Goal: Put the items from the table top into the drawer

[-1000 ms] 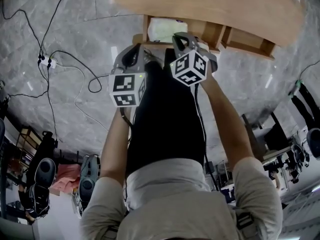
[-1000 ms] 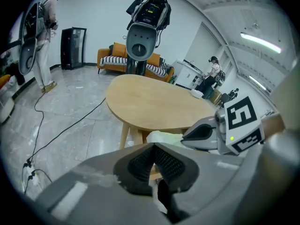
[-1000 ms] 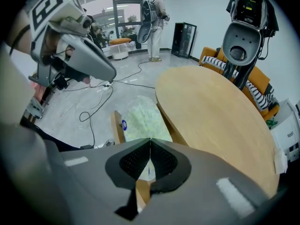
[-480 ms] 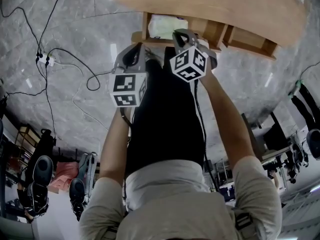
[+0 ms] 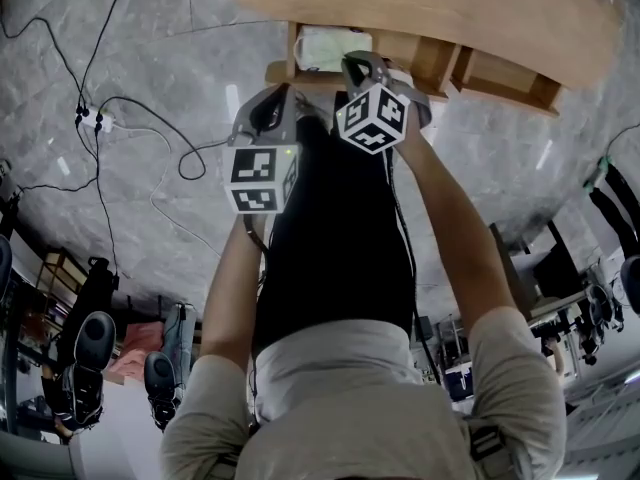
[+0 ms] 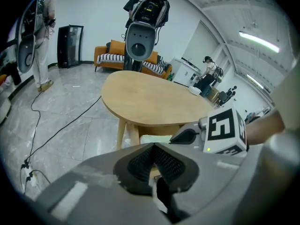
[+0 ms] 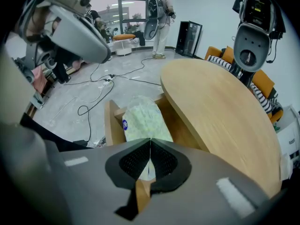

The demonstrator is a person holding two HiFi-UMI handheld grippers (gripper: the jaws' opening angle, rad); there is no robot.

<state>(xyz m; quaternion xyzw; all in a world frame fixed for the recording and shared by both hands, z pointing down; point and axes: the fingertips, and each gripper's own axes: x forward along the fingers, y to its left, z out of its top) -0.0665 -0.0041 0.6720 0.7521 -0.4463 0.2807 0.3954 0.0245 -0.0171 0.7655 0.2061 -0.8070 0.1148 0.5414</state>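
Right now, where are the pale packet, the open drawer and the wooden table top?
pale packet (image 7: 143, 118): right gripper view, middle of its wrapper.
drawer (image 7: 111, 120): right gripper view, the side wall beside the packet.
table top (image 7: 220, 107): right gripper view, bare middle of the board.

A soft, pale green-and-white packet (image 7: 143, 121) with a blue logo lies flat inside the open wooden drawer (image 7: 112, 121), just beyond the fingers (image 7: 133, 162) of the right gripper (image 7: 150, 143), under the table top (image 7: 220, 107).

Pkt (image 7: 143, 118) in open drawer (image 7: 111, 121), under tbl (image 7: 220, 107) edge, above floor (image 5: 150, 38).
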